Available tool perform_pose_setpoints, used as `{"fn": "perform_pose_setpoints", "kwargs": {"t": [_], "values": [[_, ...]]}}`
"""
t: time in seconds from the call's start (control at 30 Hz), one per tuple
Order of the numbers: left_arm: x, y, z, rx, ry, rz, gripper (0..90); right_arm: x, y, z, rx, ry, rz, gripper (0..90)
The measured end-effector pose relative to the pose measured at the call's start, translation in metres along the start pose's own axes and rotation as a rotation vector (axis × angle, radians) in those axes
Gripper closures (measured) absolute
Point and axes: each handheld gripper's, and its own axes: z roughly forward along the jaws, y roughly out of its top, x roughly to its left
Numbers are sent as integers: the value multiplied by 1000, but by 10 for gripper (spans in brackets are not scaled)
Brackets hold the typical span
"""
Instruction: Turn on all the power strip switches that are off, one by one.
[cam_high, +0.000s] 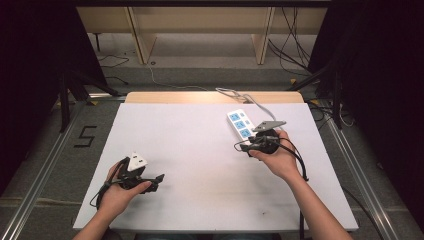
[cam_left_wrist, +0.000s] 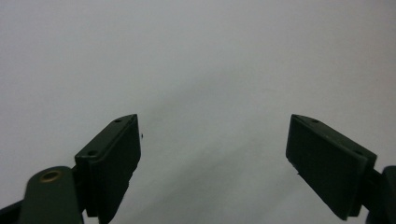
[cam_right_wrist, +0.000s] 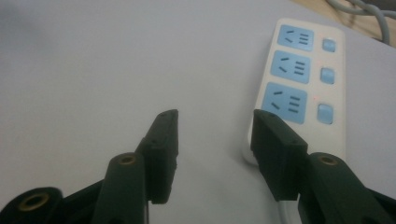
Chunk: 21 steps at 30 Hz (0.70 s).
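**Closing in on the power strip**

I have the right tongs (cam_right_wrist: 212, 135) partly open and holding nothing, nosed up to the near end of the power strip (cam_right_wrist: 299, 79). The strip lies flat on the white bench (cam_high: 200, 150) toward its far right, cord trailing off the back edge; it has three blue sockets, each with a switch beside it. One jaw already overlaps the strip's near corner in the right gripper view, the other is over bare bench. To do this well I would shift the tongs across so both jaws straddle the strip's width, keep them low and level, then close squarely on its long sides rather than the rounded corner.

My right hand (cam_high: 277, 157) reaches forward with the forearm angled inward. The left tongs (cam_left_wrist: 212, 154) are wide open and empty, low over bare bench at the near left, well apart from the strip.
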Motion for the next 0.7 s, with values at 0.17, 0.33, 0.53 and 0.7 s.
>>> {"fn": "perform_pose_setpoints", "kwargs": {"t": [0.17, 0.33, 0.53, 0.7], "values": [[-1, 0, 0, -2, 0, 1, 178, 11, -14, -8, -22, 19, -21, 481], [-1, 0, 0, -2, 2, -4, 178, 22, -31, -15, -58, 45, -21, 444], [-1, 0, 1, -1, 2, -1, 177, 33, -55, -24, -93, 57, 4, 414], [-1, 0, 0, -5, 5, 1, 177, 36, -64, -31, -144, 54, 10, 408]]}}
